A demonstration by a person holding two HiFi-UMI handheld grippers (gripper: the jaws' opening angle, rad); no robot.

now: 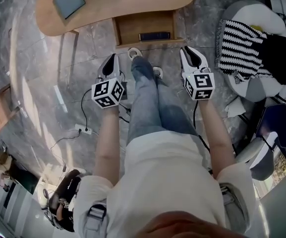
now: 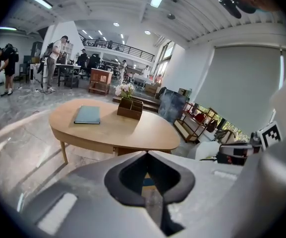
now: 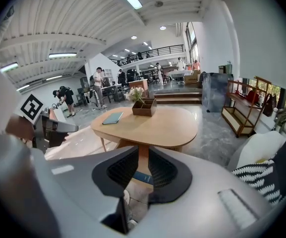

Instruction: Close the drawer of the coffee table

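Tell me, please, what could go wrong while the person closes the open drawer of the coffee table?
1. The left gripper is shut and the right gripper is slightly open. They are at opposite sides of the drawer, so an uneven push could skew and jam it.
2. A hard push could make the dark flat item inside slide about.
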